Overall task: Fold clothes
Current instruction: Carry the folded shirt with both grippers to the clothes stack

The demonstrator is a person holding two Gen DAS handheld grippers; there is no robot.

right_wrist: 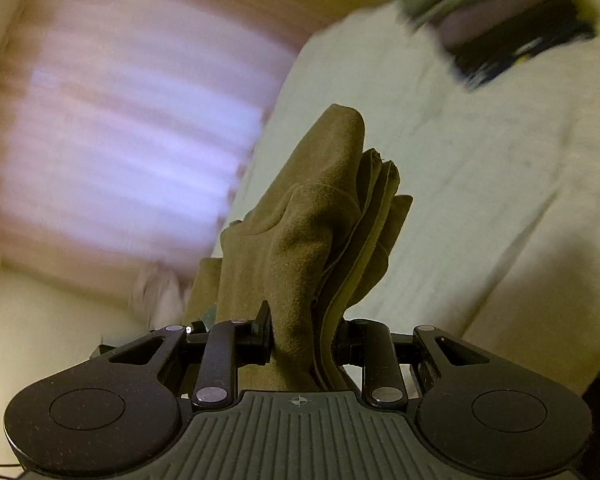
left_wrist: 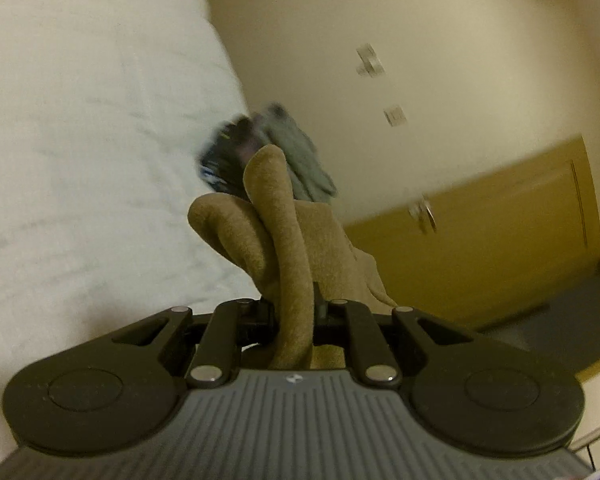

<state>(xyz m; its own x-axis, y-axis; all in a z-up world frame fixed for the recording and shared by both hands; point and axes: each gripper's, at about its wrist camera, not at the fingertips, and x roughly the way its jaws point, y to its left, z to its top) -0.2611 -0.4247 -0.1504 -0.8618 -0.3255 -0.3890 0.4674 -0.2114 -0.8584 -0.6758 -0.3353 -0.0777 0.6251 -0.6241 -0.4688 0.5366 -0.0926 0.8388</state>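
Jaws on both sides are clamped on the same tan cloth: left gripper [left_wrist: 293, 314] pinches a rolled fold of the garment [left_wrist: 283, 236], right gripper [right_wrist: 302, 336] bites a thicker bunch of it [right_wrist: 320, 232] with several layered edges stacked together.

Step in hand, as I judge it: garment is lifted off the bed and carried or swung between my two grips, mid-fold or mid-transfer. Both views are motion-blurred, so I'm moving. Can't tell from this whether I'm shaking it out for a fold or hauling an already folded bundle to the pile.

Cloth sits right in and just ahead of both jaws, standing up past them, not lying on anything I can see. White bed [left_wrist: 79, 140] is off to the left of the left jaws and ahead and to the right of the right jaws. Stack of folded clothes [right_wrist: 512, 20] sits on the bed well ahead of the right jaws, up and to the right; same stack [left_wrist: 259, 156] shows just beyond the cloth in the left view.

Next move calls for keeping both pinches tight and the span between them taut, then lowering flat onto the bed without the layers slipping.

Cloth looks like soft, napped, suede-like fabric, tan-olive, thick enough to hold a rounded fold. Right side shows raw layered hems; left side a smooth rolled loop.
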